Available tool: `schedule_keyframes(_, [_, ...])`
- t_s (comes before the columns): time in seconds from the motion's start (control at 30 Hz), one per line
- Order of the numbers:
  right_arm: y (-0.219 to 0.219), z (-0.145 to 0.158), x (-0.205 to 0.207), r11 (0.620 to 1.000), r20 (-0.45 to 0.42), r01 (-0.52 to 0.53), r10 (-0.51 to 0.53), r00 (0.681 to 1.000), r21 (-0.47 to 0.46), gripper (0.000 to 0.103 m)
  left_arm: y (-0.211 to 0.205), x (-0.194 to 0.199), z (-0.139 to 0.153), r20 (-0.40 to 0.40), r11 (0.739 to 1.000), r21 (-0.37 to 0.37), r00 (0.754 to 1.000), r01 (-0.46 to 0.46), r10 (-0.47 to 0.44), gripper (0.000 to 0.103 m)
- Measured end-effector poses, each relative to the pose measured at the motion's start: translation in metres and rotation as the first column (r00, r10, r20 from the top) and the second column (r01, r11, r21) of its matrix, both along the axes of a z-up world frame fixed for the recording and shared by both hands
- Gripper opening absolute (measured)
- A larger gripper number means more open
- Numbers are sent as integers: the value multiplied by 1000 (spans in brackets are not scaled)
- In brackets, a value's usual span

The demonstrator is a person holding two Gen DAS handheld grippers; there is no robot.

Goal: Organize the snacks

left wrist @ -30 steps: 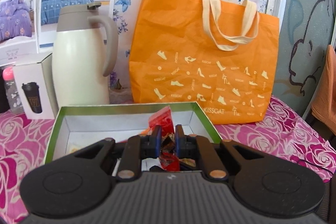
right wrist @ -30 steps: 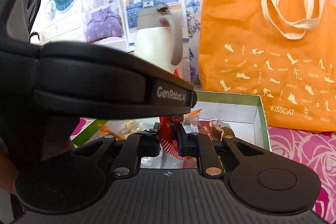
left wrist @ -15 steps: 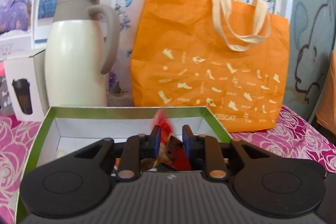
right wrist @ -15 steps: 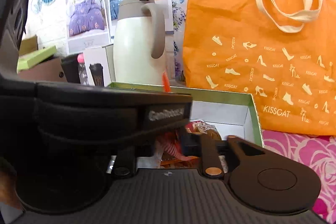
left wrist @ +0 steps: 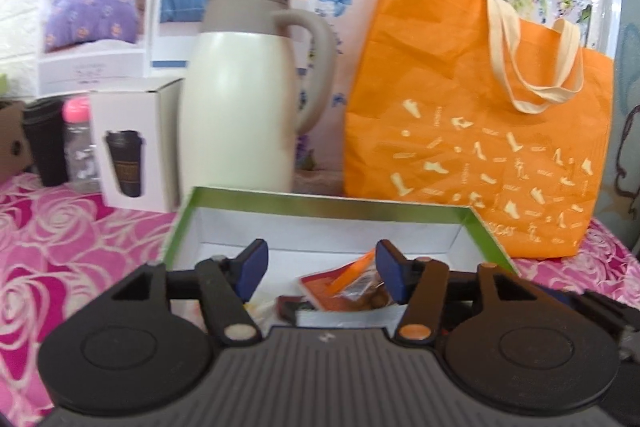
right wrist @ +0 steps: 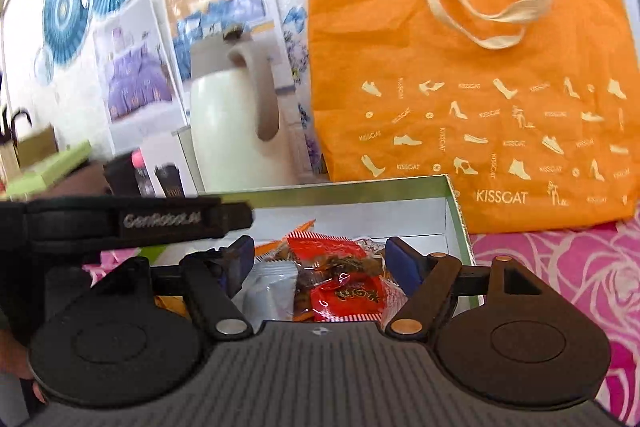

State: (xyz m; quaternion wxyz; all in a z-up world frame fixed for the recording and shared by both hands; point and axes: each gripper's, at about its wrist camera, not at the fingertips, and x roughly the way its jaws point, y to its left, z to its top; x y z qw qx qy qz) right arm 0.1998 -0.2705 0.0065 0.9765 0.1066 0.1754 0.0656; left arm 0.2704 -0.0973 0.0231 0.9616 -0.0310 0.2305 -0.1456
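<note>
Our left gripper (left wrist: 318, 269) has its fingers (left wrist: 253, 263) spread wide w/ nothing between them, hovering over the near end of the green-rimmed box (left wrist: 320, 203); an orange snack packet (left wrist: 340, 281) lies on the box floor just beyond the right pad. Our right gripper (right wrist: 322, 265) is likewise released, fingers (right wrist: 402, 261) apart, poised above the snack pile (right wrist: 340, 279) inside the same box (right wrist: 456, 223), red wrappers & a grey-blue packet directly below, not touching as far as we can tell. Both tools point fwd, roughly level. The left tool's body crosses the right view's left side. Behind the box: cream thermos (left wrist: 240, 99), orange tote bag (left wrist: 472, 131), white cup carton (left wrist: 134, 147), all on the pink rose-print desk (left wrist: 60, 235).
</note>
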Motion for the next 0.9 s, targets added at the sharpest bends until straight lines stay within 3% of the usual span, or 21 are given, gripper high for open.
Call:
schedule_keyframes(0.17, [8, 12, -31, 995, 37, 88, -87, 996, -42, 103, 9, -31, 15, 20, 999, 43, 1000, -24, 24, 73])
schedule_keyframes(0.3, [15, 24, -58, 980, 26, 187, -185, 982, -63, 103, 14, -73, 28, 116, 987, 104, 987, -120, 108, 102])
schedule_keyframes(0.4, [16, 28, -83, 975, 16, 215, -214, 977, -47, 103, 20, -110, 34, 203, 982, 132, 973, -137, 109, 102])
schedule_keyframes(0.47, [20, 27, -99, 971, 8, 229, -229, 973, -62, 103, 26, -132, 35, 214, 980, 140, 971, -139, 107, 102])
schedule_keyframes(0.6, [27, 21, -134, 954, 17, 285, -285, 958, -89, 103, 44, -167, 29, 168, 980, 77, 971, -183, 168, 102])
schedule_keyframes(0.7, [29, 16, -155, 956, 17, 283, -283, 959, -81, 103, 57, -187, 22, 122, 962, 32, 956, -272, 267, 102])
schedule_keyframes(0.9, [31, 11, -172, 945, -25, 306, -311, 950, -116, 103, 66, -221, 15, 220, 944, 116, 935, -307, 277, 102])
